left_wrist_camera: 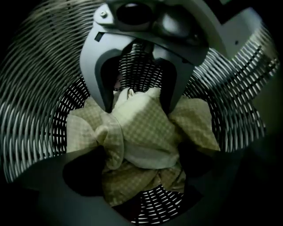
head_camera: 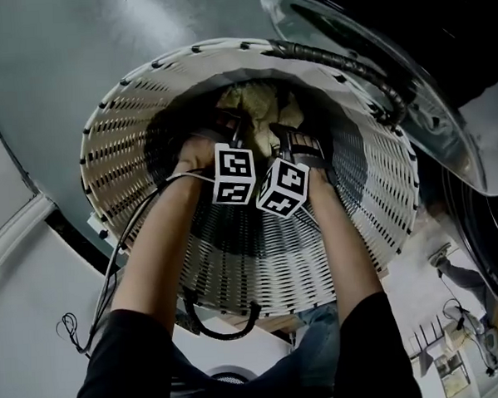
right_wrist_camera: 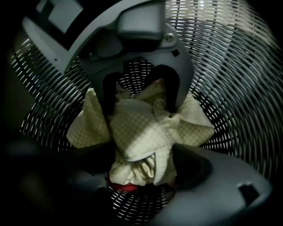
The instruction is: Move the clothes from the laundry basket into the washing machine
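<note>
While both arms reach deep into the white slatted laundry basket [head_camera: 113, 151] at the centre of the frame, the left gripper [left_wrist_camera: 141, 159] and right gripper [right_wrist_camera: 141, 161] point down side by side, probably so each can take part of the same garment. Both pairs of jaws are spread, straddling folds of a pale checked cloth [left_wrist_camera: 146, 128] without pinching it. The cloth lies crumpled on the basket floor, something red [right_wrist_camera: 121, 186] beneath it. The washing machine [head_camera: 459, 150], door open, fills the upper right; its drum is too dark to see into.
</note>
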{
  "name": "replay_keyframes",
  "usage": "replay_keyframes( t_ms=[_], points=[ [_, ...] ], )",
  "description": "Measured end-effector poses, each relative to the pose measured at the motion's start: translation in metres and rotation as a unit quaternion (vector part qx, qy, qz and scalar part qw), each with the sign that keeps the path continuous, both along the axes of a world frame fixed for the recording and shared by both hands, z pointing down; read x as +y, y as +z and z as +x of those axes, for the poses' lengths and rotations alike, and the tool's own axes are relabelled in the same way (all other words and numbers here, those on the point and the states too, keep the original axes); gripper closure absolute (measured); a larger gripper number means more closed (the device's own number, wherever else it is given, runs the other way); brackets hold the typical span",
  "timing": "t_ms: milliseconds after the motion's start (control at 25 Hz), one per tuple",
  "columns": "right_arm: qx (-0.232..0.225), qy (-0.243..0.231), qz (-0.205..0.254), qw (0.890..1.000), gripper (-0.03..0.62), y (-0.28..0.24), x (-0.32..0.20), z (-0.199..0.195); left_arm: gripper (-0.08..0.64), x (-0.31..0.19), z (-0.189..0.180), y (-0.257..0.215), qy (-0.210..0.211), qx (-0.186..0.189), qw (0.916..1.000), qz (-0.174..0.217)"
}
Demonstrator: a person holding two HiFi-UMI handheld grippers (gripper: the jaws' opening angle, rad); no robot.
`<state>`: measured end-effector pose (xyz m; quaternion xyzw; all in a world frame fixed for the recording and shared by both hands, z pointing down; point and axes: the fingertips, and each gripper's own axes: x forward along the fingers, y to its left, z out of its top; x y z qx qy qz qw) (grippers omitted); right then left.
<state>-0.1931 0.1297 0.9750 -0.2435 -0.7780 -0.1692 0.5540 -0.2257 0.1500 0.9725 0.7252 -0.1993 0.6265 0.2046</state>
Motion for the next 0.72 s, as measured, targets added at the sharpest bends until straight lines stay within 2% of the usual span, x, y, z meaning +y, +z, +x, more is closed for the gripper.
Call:
replay_keyframes(
  t_ms=[40,80,120,160,200,320,440,720],
  points=[
    [-0.001,0.002,0.005,1.0,0.183,0.0,-0.002,0.001,0.006,0.0,0.001,0.001,0.004,-0.005,0.9999,0.008],
    [-0.001,0.002,0.01,1.0,0.206,0.001,-0.004,0.002,0.044,-0.001,0.001,0.0,0.01,-0.013,0.9997,0.018],
    [-0.002,0.002,0.016,1.0,0.239,0.001,-0.005,0.003,0.121,-0.003,-0.001,-0.002,0.017,-0.022,0.9991,0.031],
    [-0.002,0.002,0.02,1.0,0.272,0.0,-0.007,0.002,0.241,-0.006,-0.004,-0.005,0.021,-0.031,0.9983,0.044],
    [-0.001,0.003,0.024,1.0,0.307,-0.001,-0.008,0.002,0.328,-0.01,-0.007,-0.008,0.021,-0.034,0.9977,0.054],
    [0.005,0.003,0.036,0.999,0.41,-0.009,-0.013,0.001,0.497,-0.013,-0.008,-0.02,-0.002,-0.018,0.998,0.061],
    [0.002,0.005,0.039,0.999,0.503,-0.026,-0.013,0.002,0.514,-0.012,-0.005,-0.035,-0.038,0.003,0.9979,0.053],
    [-0.005,0.02,0.034,0.999,0.538,-0.08,-0.016,-0.001,0.517,-0.013,-0.006,-0.088,-0.069,0.023,0.9966,0.04]
  ],
)
